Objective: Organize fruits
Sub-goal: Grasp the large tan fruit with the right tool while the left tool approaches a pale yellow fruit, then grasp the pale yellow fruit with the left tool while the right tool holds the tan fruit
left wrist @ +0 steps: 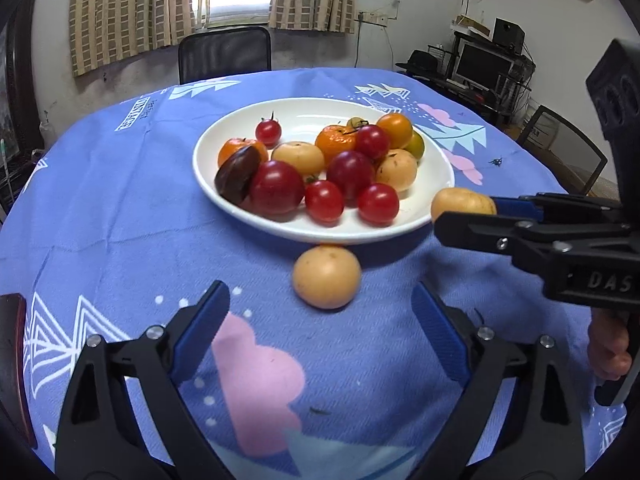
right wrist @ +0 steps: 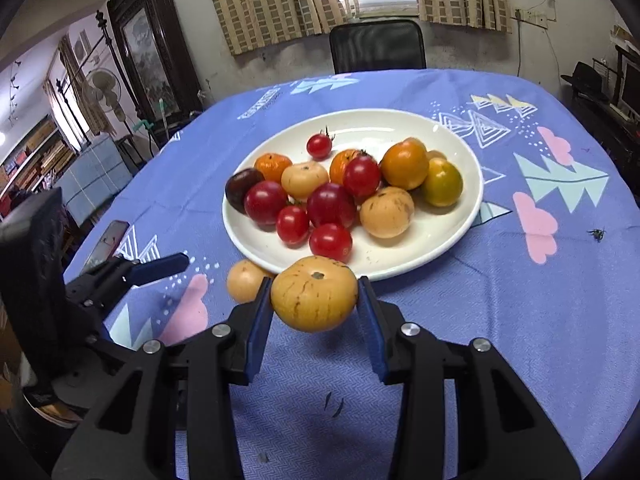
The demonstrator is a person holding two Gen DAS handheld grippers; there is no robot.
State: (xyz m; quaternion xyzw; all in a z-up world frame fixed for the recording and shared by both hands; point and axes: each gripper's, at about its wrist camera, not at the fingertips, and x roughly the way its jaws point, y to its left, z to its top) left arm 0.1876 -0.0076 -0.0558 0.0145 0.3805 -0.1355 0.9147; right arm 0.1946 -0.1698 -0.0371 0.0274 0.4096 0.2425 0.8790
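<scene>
A white plate [left wrist: 224, 200] [right wrist: 460, 236] in the middle of the table holds several red, orange, tan and dark fruits. A loose tan fruit [left wrist: 327, 277] [right wrist: 245, 281] lies on the cloth just in front of the plate's near rim. My left gripper [left wrist: 320, 312] stands open right behind that fruit, fingers either side of empty cloth. My right gripper [right wrist: 314, 300] is shut on another tan fruit [right wrist: 314, 293] [left wrist: 460, 203], held above the cloth at the plate's near right rim. In the left wrist view the right gripper [left wrist: 464, 216] comes in from the right.
A blue patterned tablecloth [left wrist: 120, 208] [right wrist: 560, 300] covers the round table. A black chair [left wrist: 224, 54] [right wrist: 376, 46] stands at the far side, another chair [left wrist: 560, 140] at the right. A small dark stem [right wrist: 597, 234] lies on the cloth right of the plate. A hand [left wrist: 608, 348] grips the right tool.
</scene>
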